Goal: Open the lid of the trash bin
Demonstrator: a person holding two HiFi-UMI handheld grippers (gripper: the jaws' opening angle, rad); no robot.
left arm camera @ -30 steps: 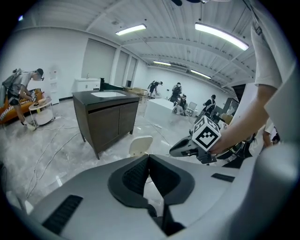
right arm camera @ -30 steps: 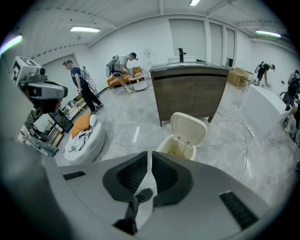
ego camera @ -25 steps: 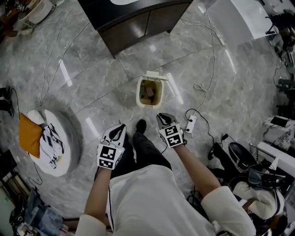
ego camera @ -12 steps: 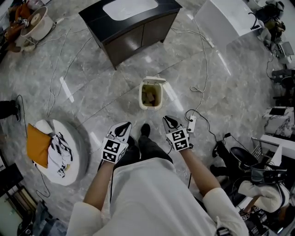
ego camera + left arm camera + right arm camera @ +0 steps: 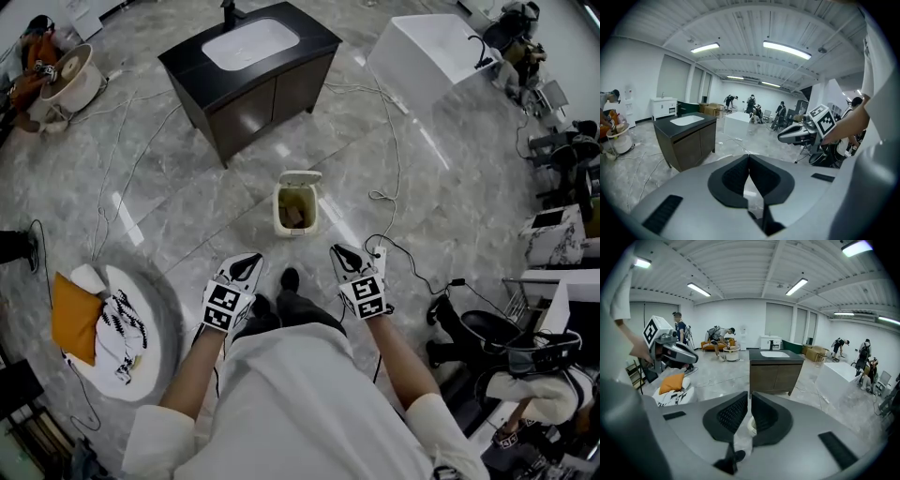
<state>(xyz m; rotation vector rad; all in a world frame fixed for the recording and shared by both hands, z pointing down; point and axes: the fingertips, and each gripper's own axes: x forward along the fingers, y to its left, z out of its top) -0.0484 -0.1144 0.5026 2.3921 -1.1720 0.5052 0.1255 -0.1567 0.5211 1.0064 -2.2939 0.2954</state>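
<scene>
The small cream trash bin (image 5: 296,208) stands on the marble floor with its lid (image 5: 300,176) tipped up at the far side and brownish rubbish showing inside. Both grippers hang in front of the person's body, well short of the bin and touching nothing. My left gripper (image 5: 247,264) is shut and empty; its jaws meet in the left gripper view (image 5: 749,158). My right gripper (image 5: 341,253) is likewise shut and empty in the right gripper view (image 5: 750,395), and the bin's pale rim (image 5: 749,426) peeks out below its jaws.
A dark sink cabinet (image 5: 248,70) stands beyond the bin, with a white block (image 5: 422,56) to its right. A round white pouffe with an orange cushion (image 5: 122,323) lies at the left. Cables (image 5: 394,202) and a power strip (image 5: 380,255) trail at the right.
The head view has pulled back and up, so the bin looks smaller and farther off. Both grippers stay shut near the body. The lid stands open throughout.
</scene>
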